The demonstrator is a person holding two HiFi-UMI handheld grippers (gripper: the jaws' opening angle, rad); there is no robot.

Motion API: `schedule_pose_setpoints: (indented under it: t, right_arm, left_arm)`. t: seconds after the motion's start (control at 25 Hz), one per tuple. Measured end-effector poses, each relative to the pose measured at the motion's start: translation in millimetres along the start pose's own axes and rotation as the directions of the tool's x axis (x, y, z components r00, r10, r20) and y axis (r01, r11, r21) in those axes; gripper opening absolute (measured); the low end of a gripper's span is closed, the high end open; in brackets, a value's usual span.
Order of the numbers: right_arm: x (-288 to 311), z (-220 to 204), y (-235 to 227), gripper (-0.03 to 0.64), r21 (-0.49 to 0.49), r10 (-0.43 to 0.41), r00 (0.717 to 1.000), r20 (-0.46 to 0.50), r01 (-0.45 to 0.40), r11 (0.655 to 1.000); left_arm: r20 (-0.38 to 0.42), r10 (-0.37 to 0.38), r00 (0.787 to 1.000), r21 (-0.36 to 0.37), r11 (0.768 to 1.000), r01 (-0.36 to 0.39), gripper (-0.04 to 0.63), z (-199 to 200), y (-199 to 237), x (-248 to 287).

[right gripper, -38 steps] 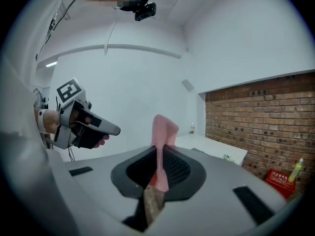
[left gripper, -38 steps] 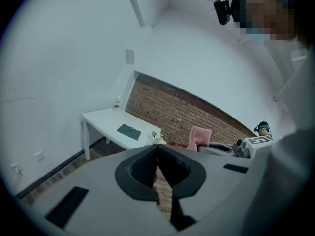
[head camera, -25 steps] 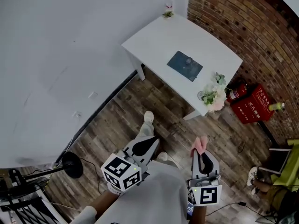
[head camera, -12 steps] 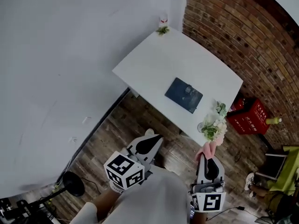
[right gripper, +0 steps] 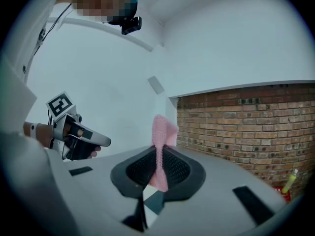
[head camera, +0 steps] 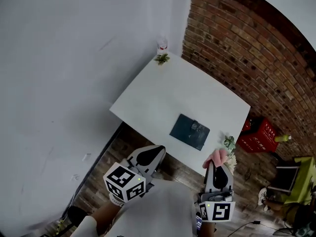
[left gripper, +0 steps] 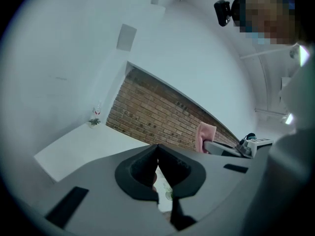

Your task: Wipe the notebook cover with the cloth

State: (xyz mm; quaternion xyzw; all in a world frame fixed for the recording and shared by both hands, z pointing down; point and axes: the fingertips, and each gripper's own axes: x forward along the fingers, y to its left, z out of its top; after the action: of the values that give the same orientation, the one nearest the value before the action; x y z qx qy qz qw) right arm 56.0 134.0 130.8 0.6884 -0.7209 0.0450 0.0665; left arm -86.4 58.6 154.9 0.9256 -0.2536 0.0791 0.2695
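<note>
At the bottom of the head view, nearest the person's body, the right gripper (head camera: 214,164) was clenched on the pink cloth (head camera: 217,156), which stood up above the jaw tips. Only a narrow fold appeared to be pinched, so wiping pressure could drag the cloth free. The left gripper (head camera: 159,149) was closed on nothing, its jaws meeting at the tips. Both grippers were held low before the torso, pointing forward, neither yet over the white table (head camera: 163,90). Beyond them, the dark notebook (head camera: 189,131) lay flat near the table's near edge. Unbraced, it could slide under a stroke toward the flowers (head camera: 229,143) near its corner.
</note>
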Motion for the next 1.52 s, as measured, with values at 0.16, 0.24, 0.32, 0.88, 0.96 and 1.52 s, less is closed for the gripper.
schedule_pose_setpoints:
  t: [0.16, 0.24, 0.32, 0.88, 0.96, 1.52]
  right_arm:
    - [26, -4, -1, 0.034, 0.014, -0.034, 0.999, -0.012, 0.034, 0.999]
    - [33, -13, 2, 0.035, 0.02, -0.044, 0.998, -0.047, 0.045, 0.999]
    - [39, -22, 5, 0.035, 0.019, -0.042, 0.995, -0.089, 0.044, 0.999]
    - [86, -61, -15, 0.034, 0.05, 0.018, 0.983, -0.18, -0.01, 0.999]
    - [91, -76, -14, 0.032, 0.045, 0.044, 0.975, -0.218, -0.035, 0.998]
    - [137, -152, 1, 0.038, 0.152, 0.136, 0.96, -0.243, -0.101, 0.983]
  left_arm:
    - [-0.022, -0.016, 1.0, 0.012, 1.0, 0.016, 0.018, 11, 27, 11]
    - [-0.049, -0.019, 0.999, -0.004, 1.0, 0.018, 0.018, 7, 41, 17]
    - [-0.086, -0.024, 0.996, -0.032, 0.999, 0.022, 0.018, 2, 53, 24]
    - [-0.238, -0.032, 0.971, -0.019, 0.999, 0.028, 0.018, -30, 73, 97]
    - [-0.256, -0.013, 0.967, -0.002, 1.0, 0.013, 0.018, -39, 81, 105]
    - [-0.333, 0.053, 0.941, 0.018, 0.999, -0.05, 0.018, -97, 118, 140]
